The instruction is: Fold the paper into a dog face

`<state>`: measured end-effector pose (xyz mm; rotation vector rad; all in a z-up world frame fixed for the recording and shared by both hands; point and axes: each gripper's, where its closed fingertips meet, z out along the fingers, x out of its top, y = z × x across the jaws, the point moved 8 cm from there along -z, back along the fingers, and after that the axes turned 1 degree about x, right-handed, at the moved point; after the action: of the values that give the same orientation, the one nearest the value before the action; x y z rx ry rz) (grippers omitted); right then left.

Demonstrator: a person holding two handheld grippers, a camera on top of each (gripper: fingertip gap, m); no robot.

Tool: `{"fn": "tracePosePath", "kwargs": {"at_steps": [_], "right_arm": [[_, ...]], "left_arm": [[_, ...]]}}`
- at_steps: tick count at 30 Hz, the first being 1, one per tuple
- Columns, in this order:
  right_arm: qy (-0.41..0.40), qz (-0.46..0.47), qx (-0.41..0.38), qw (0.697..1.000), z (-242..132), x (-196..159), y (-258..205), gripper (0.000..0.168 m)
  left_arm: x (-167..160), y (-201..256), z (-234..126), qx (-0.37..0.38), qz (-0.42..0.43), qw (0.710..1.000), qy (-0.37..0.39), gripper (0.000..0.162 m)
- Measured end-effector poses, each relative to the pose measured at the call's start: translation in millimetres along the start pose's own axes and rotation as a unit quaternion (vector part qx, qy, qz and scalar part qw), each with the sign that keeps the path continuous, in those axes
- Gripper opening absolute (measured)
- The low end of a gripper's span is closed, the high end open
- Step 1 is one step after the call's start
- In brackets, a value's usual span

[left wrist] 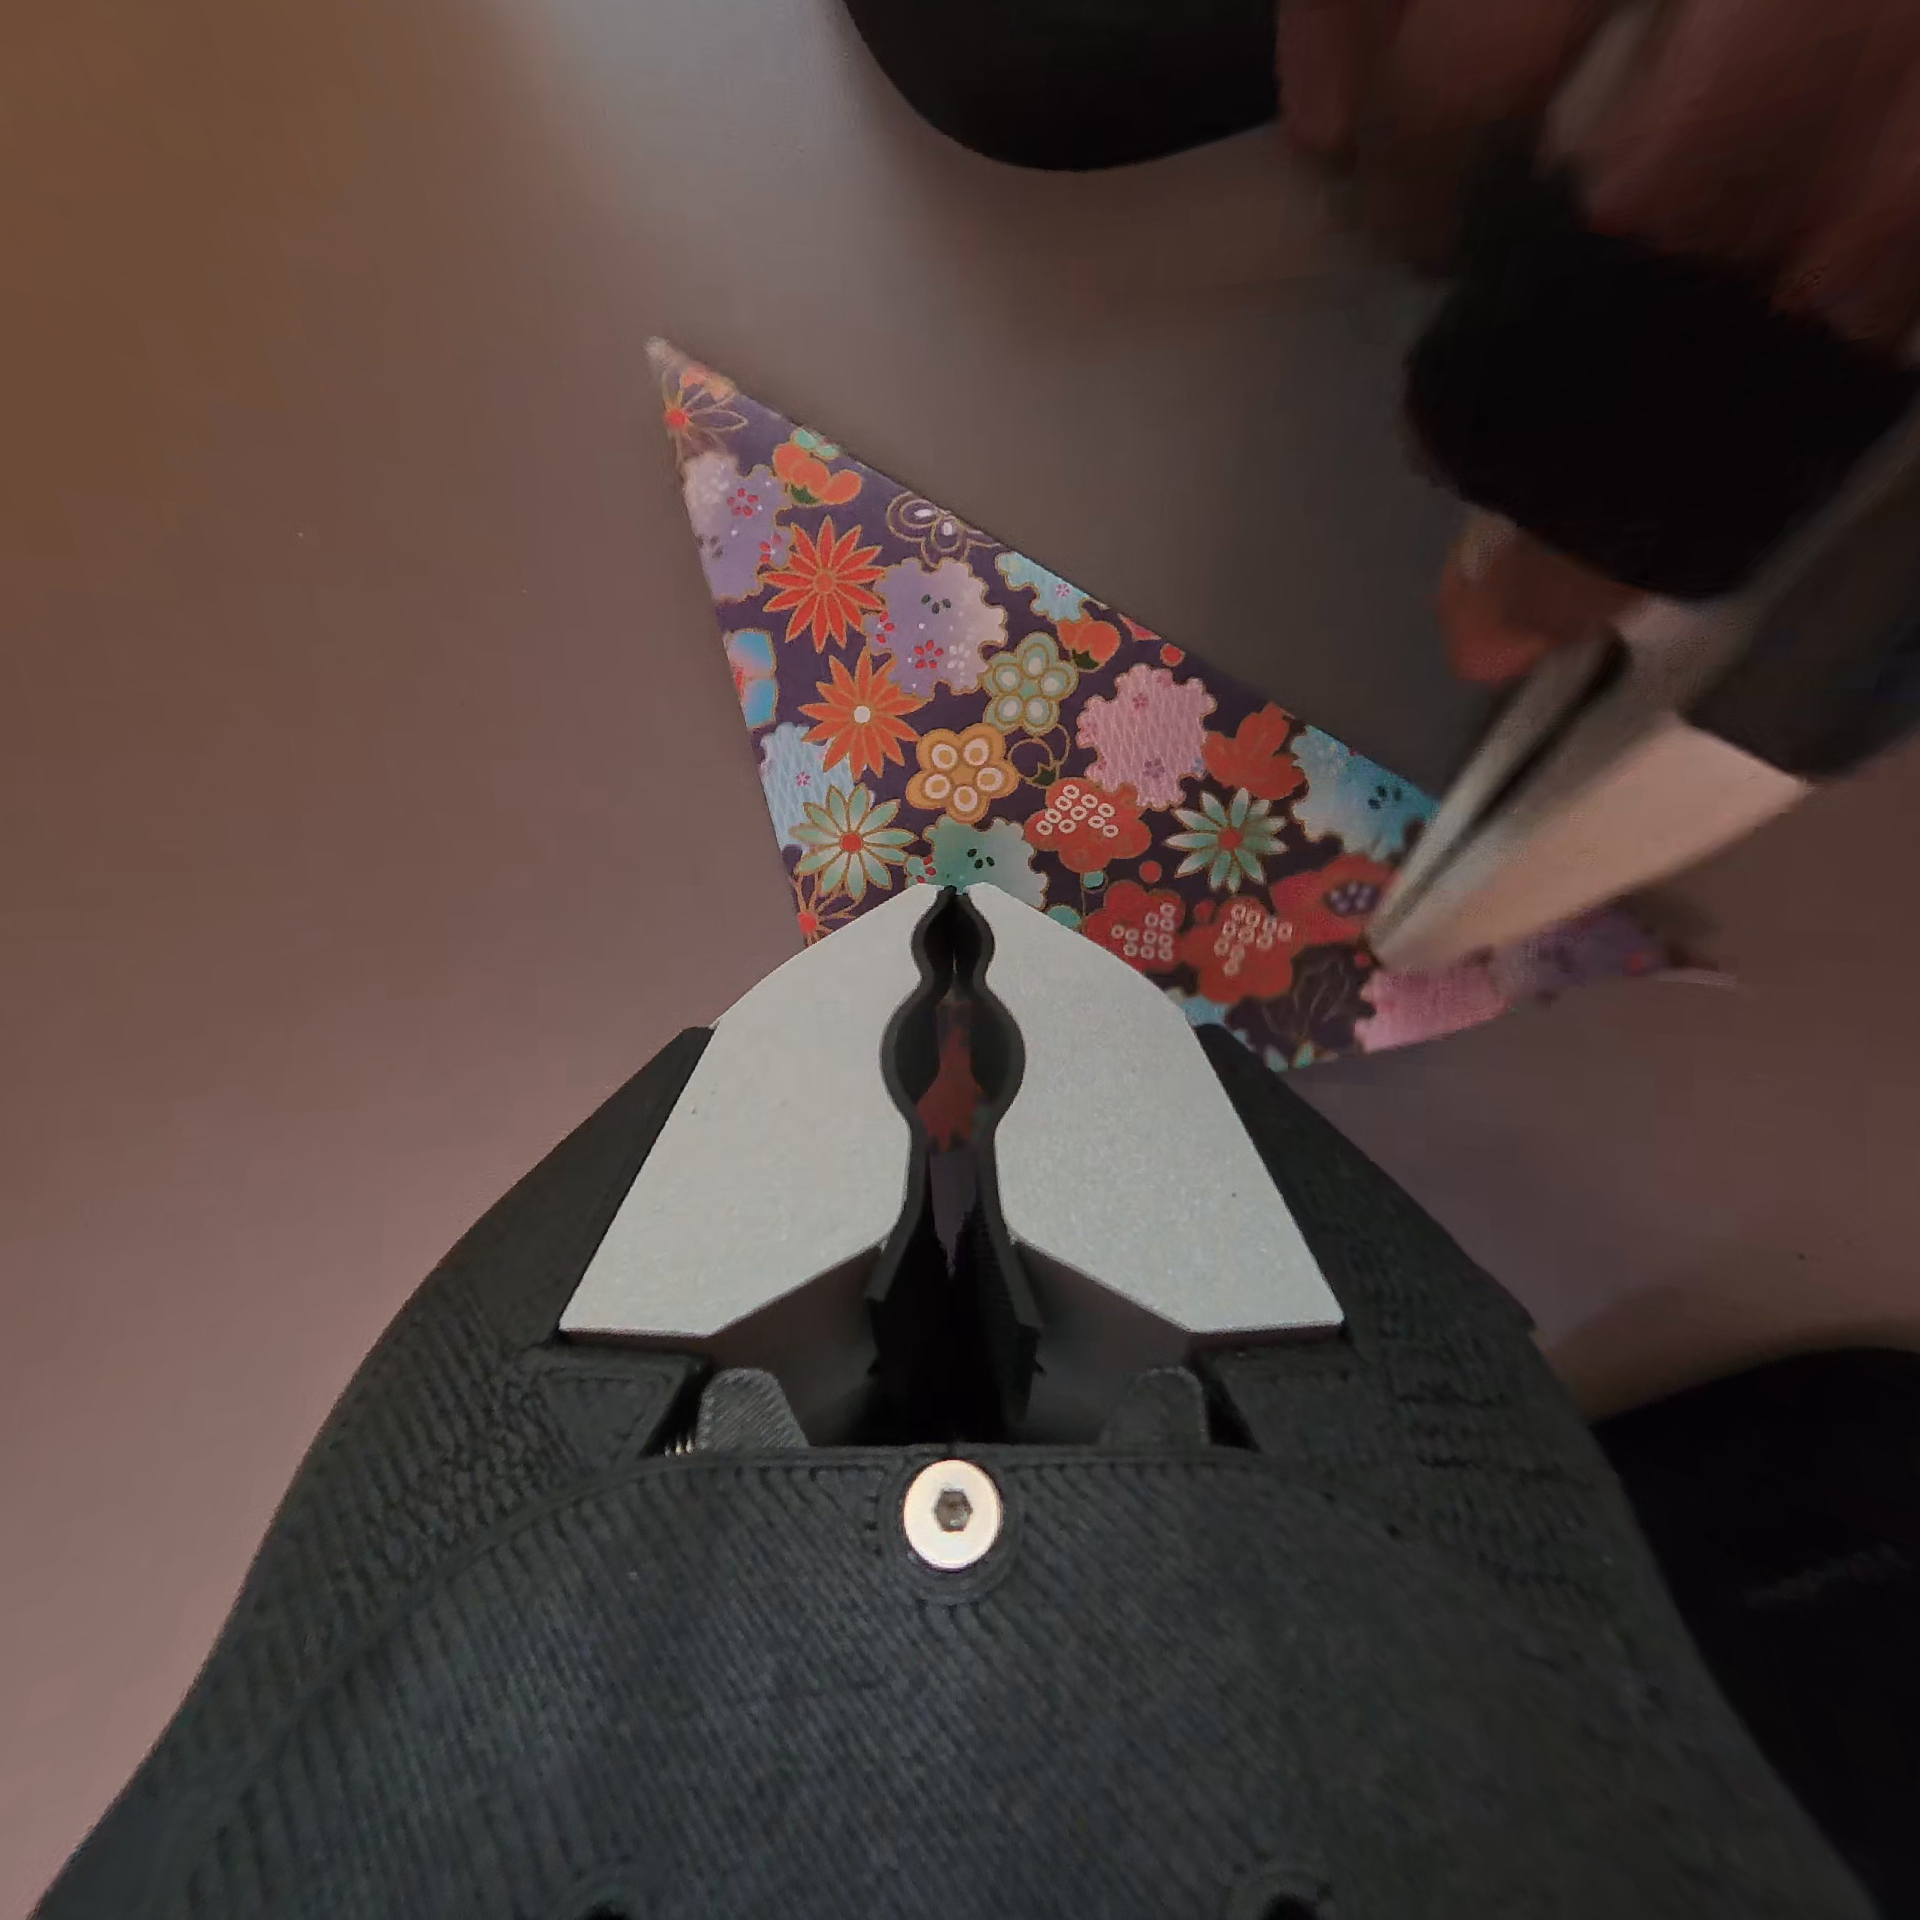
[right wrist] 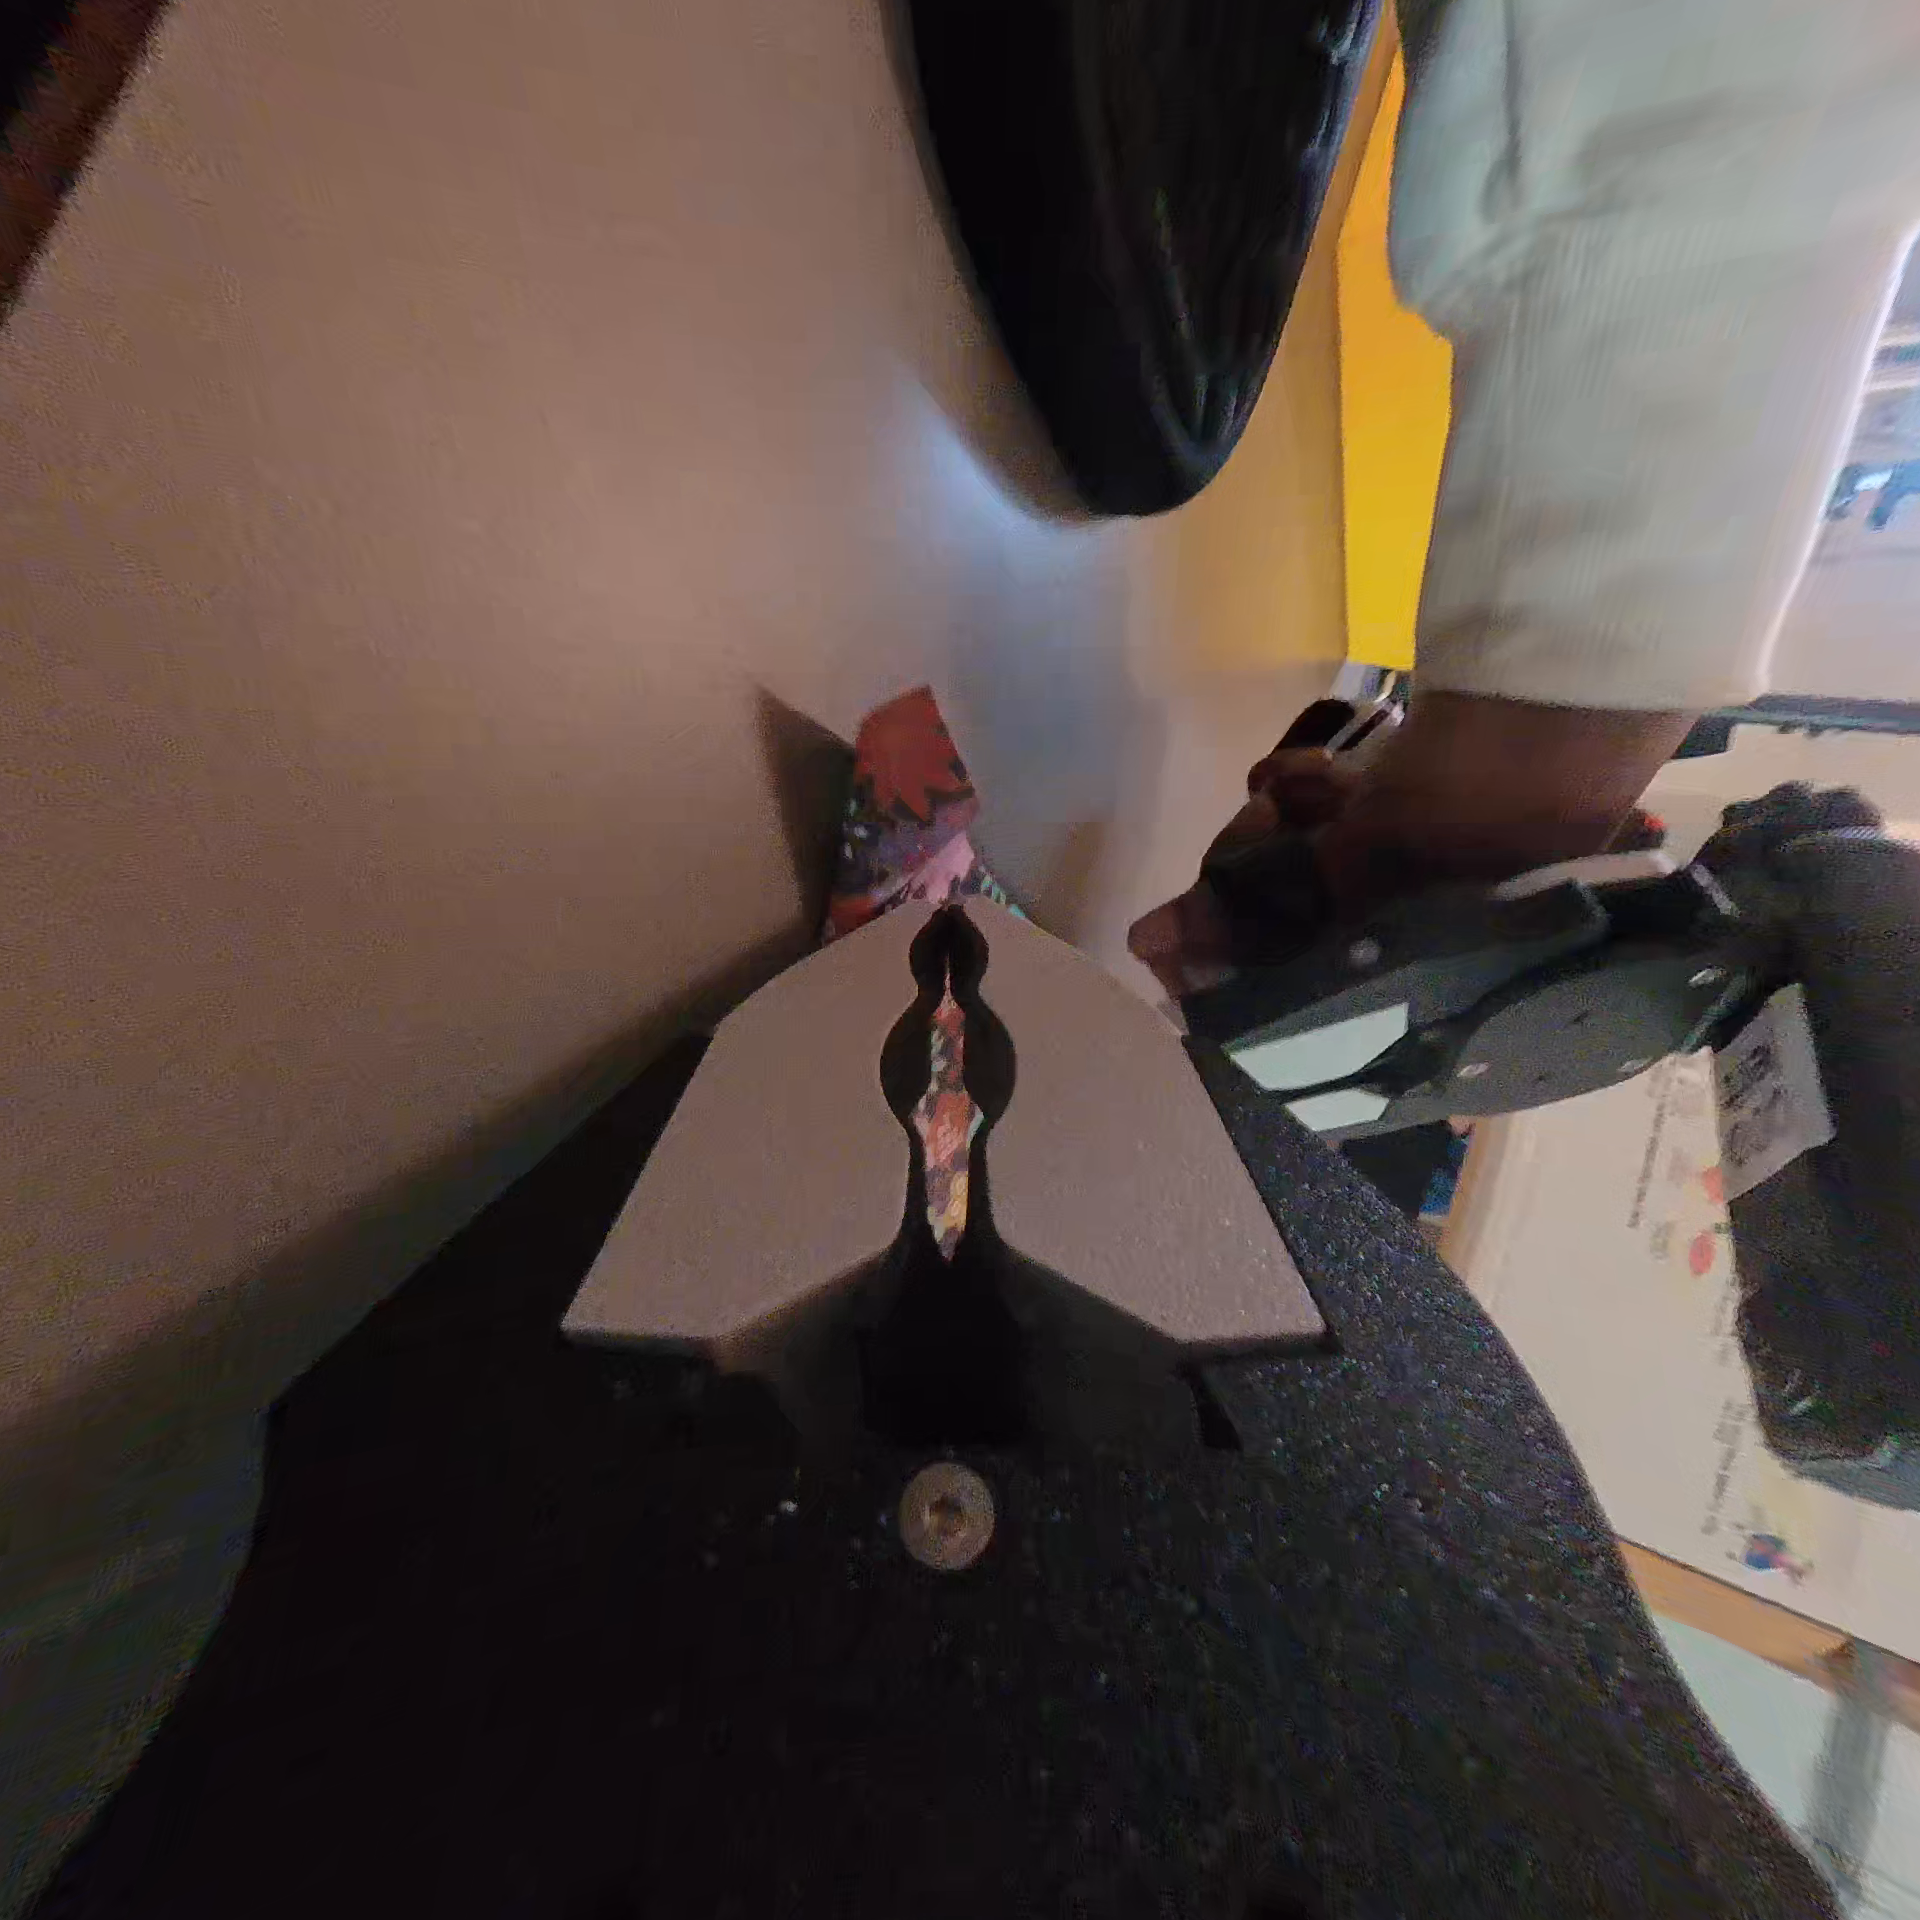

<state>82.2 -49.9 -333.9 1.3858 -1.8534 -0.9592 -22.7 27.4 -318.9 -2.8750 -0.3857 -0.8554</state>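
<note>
A floral paper (left wrist: 997, 727) folded into a triangle lies flat on the pale table (left wrist: 312, 520). My left gripper (left wrist: 954, 906) is shut, with its tips on the paper's near edge; red paper shows through the gap between its fingers. My right gripper (left wrist: 1387, 940) comes in from the upper right and is shut on the paper's right corner. In the right wrist view that gripper (right wrist: 951, 920) pinches the paper, and the raised corner (right wrist: 909, 800) sticks up past its tips. The left gripper's white fingers (right wrist: 1320, 1044) show close to the right, held by a hand (right wrist: 1455, 810).
A black rounded object (left wrist: 1039, 83) lies on the table beyond the paper and also shows in the right wrist view (right wrist: 1143, 260). Another dark object (left wrist: 1766, 1558) lies at the near right. A yellow surface (right wrist: 1387, 416) and a person's pale clothing (right wrist: 1662, 312) are at the right. The left gripper's tips are roughly 8 cm from the right gripper's.
</note>
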Motion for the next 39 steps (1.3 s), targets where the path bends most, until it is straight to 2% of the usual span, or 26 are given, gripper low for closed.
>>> {"fn": "tracePosePath", "kwargs": {"at_steps": [2, 5, 7, 10, 12, 14, 18, 20, 22, 25, 27, 29, 35, 37, 39], "right_arm": [[0.011, -0.039, -0.007, 0.999, 0, 14, -2, 0.0], [0.071, -0.055, 0.005, 0.996, -7, 33, -6, 0.0], [0.1, -0.012, -0.009, 0.995, -13, 30, -1, 0.0], [0.056, 0.051, -0.026, 0.997, -11, 5, 7, 0.0], [0.032, 0.043, 0.0, 0.999, -3, 2, 0, 0.0], [0.046, 0.014, -0.021, 0.999, -2, 14, -4, 0.0], [0.14, 0.023, 0.014, 0.99, -12, 51, -11, 0.0], [0.124, 0.054, -0.001, 0.991, -15, 45, -8, 0.0], [0.095, 0.114, -0.033, 0.988, -21, 19, 1, 0.0], [-0.053, 0.148, -0.045, 0.987, -21, -33, 6, 0.0], [-0.112, 0.128, -0.027, 0.985, -13, -49, 2, 0.0], [-0.109, 0.092, -0.022, 0.99, -7, -41, -3, 0.0], [0.053, 0.046, 0.001, 0.998, -12, 29, -8, 0.0], [0.062, 0.088, -0.016, 0.994, -12, 27, -1, 0.0], [0.016, 0.146, -0.04, 0.988, -10, 4, 12, 0.0]], "left_arm": [[0, 1, 0, 0.004, -0.001, 1.0, 0.002, 0.001], [-1, 1, 0, 0.004, 0.0, 1.0, 0.005, 0.0], [-1, 1, 0, 0.005, 0.003, 1.0, 0.004, 0.0], [-1, 1, 0, 0.006, 0.006, 1.0, 0.005, 0.0], [-1, 0, 0, 0.003, 0.005, 1.0, 0.006, 0.0], [-1, 0, 0, 0.0, 0.002, 1.0, 0.009, 0.0], [-2, 0, 0, 0.001, 0.002, 1.0, 0.011, 0.0], [-1, 1, 0, 0.005, 0.005, 1.0, 0.009, 0.0], [-1, 1, -1, 0.009, 0.008, 1.0, 0.009, 0.0], [-1, 2, -1, 0.011, 0.01, 1.0, 0.009, 0.001], [-1, 2, -1, 0.01, 0.009, 1.0, 0.007, 0.001], [-1, 2, -1, 0.01, 0.006, 1.0, 0.008, 0.001], [-1, 2, -1, 0.012, 0.002, 1.0, 0.009, 0.0], [-2, 2, -1, 0.013, 0.003, 1.0, 0.01, 0.0], [-1, 2, -1, 0.015, 0.005, 1.0, 0.009, 0.0]]}}
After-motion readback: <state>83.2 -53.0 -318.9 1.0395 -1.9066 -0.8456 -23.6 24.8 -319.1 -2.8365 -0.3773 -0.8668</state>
